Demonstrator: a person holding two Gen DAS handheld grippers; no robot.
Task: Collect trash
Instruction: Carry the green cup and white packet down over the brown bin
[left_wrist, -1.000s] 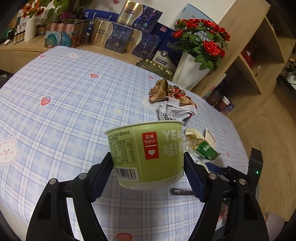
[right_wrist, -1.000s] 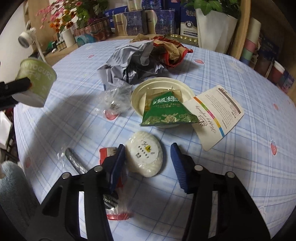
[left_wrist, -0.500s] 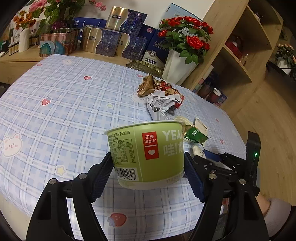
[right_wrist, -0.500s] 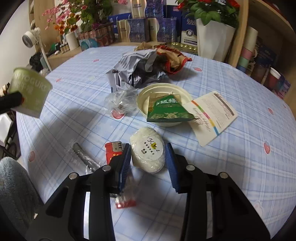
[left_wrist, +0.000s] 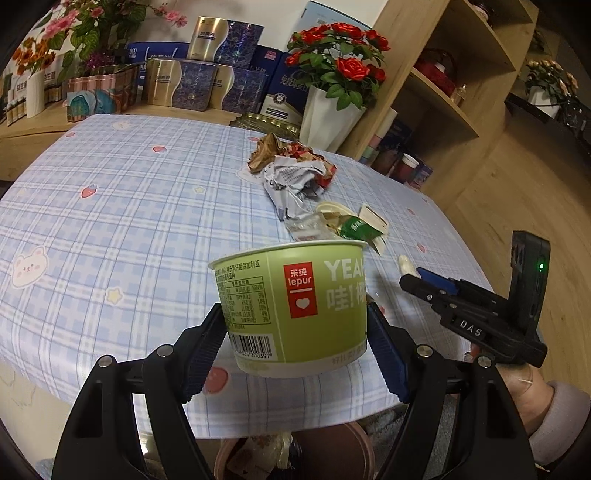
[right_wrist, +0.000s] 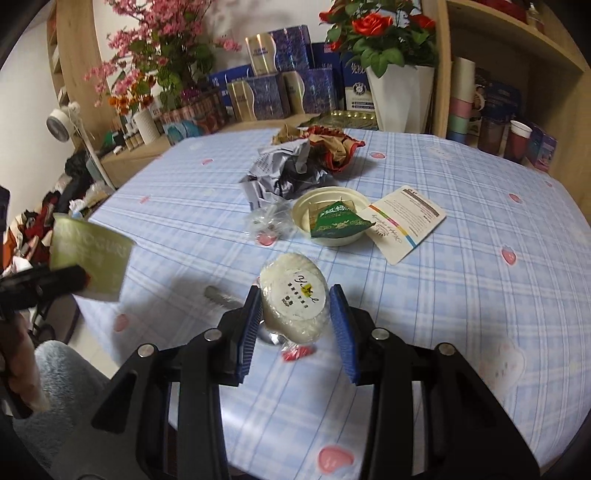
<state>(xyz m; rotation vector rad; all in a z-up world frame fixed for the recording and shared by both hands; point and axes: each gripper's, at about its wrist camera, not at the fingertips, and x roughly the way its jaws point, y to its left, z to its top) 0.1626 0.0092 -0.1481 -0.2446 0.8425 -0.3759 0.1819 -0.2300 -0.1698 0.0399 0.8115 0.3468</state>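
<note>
Fingers pinching: your left gripper (left_wrist: 295, 328) holds the green paper yogurt cup (left_wrist: 291, 306) above the brown bin (left_wrist: 295, 454), your right gripper (right_wrist: 295, 314) the white round wrapped puck (right_wrist: 295, 295); crumpled wrappers (right_wrist: 295, 166) and the cream bowl (right_wrist: 328, 218) remain on the tabletop (right_wrist: 480, 295).

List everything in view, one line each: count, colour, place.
yogurt cup: one, green, held off the table edge in the left gripper
white round packet: one, white, between the right gripper fingers
bin: one, brown, on the floor below the cup
crumpled wrappers: a pile, grey, brown and red, far table side
paper bowl: one, cream, mid-table
tea sachet: one, green, in the bowl
card: one, white, right of the bowl
clear plastic wrap: one, left of the bowl
table: one, blue plaid cloth
rose vase: one, white, behind the table
</note>
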